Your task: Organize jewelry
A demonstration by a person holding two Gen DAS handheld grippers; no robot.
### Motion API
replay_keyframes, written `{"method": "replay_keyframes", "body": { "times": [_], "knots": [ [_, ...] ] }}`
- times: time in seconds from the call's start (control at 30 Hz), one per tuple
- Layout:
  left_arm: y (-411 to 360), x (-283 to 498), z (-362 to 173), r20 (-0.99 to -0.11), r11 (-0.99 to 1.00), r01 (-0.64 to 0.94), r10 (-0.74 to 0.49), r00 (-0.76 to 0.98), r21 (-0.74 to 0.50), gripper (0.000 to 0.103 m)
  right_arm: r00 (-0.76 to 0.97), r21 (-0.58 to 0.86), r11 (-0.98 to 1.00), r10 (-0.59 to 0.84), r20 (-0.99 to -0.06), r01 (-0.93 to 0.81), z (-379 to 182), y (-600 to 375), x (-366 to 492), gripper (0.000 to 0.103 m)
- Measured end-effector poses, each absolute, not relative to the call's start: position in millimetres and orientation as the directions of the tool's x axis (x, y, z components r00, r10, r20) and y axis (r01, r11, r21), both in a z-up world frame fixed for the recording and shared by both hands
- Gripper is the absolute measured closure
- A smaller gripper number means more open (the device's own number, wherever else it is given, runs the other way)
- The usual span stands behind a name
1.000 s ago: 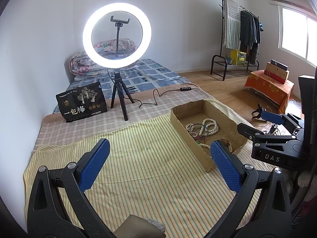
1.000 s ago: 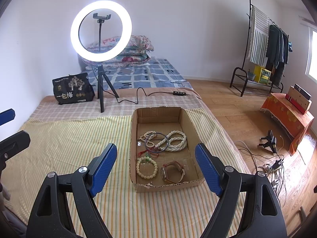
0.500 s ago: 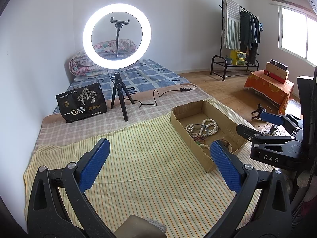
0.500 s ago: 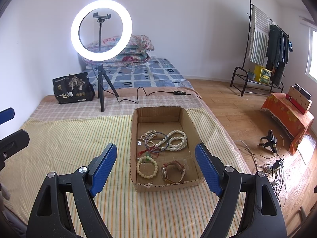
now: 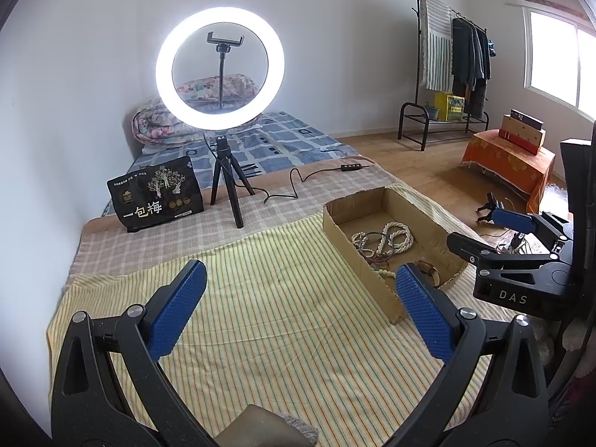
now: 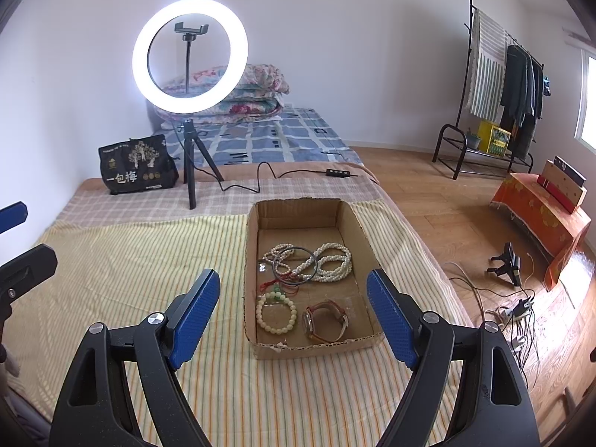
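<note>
A shallow cardboard tray (image 6: pixel 307 350) lies on the striped cloth and holds the jewelry: a long pearl necklace (image 6: pixel 327 260), a dark bangle (image 6: pixel 294 263), a pale bead bracelet (image 6: pixel 276 313), a brown-strap watch (image 6: pixel 325 322) and a red cord piece (image 6: pixel 279 284). My right gripper (image 6: pixel 294 313) is open and empty, held above the tray's near end. My left gripper (image 5: pixel 298 307) is open and empty over the cloth, left of the tray (image 5: pixel 357 272). The right gripper (image 5: pixel 517 257) also shows in the left wrist view.
A lit ring light on a tripod (image 6: pixel 190 59) stands behind the tray, its cable (image 6: pixel 260 178) trailing right. A black printed bag (image 6: pixel 136 165) stands at the back left. The bed edge drops to a wooden floor (image 6: pixel 465 223) with cables on the right.
Almost nothing: the right gripper has drifted slightly, and both grippers stay open and empty.
</note>
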State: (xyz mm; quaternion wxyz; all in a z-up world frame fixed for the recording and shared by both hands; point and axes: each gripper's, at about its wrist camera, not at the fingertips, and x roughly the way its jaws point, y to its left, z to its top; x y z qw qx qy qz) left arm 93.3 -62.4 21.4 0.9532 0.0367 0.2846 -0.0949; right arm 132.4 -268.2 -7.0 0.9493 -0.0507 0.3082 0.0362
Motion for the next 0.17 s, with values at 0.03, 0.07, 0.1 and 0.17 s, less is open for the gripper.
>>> {"method": "replay_keyframes", "body": {
  "times": [0.03,0.07,0.1,0.17],
  "knots": [
    [-62.0,93.7,21.7,-0.547,0.979,0.204,-0.162,0.821,0.016,0.0,0.807,-0.073,0.992,0.037,-0.59,-0.099,-7.3,-268.3,131.7,0.022],
    [-62.5,93.7,22.0,-0.545,0.979,0.204,-0.162,0.823,0.017,0.0,0.806,-0.073,0.992,0.037,-0.591,-0.099,-7.7,-267.8,132.5,0.022],
    [-61.7,93.3,22.0,-0.544,0.979,0.201,-0.16,0.824,0.018,0.0,0.806,-0.073,0.992,0.037,-0.591,-0.099,-7.7,-267.8,132.4,0.022],
    [-57.2,92.9,20.2,-0.546,0.979,0.202,-0.162,0.822,0.013,0.0,0.804,-0.07,0.993,0.038,-0.593,-0.098,-7.8,-268.2,132.4,0.022]
  ]
}}
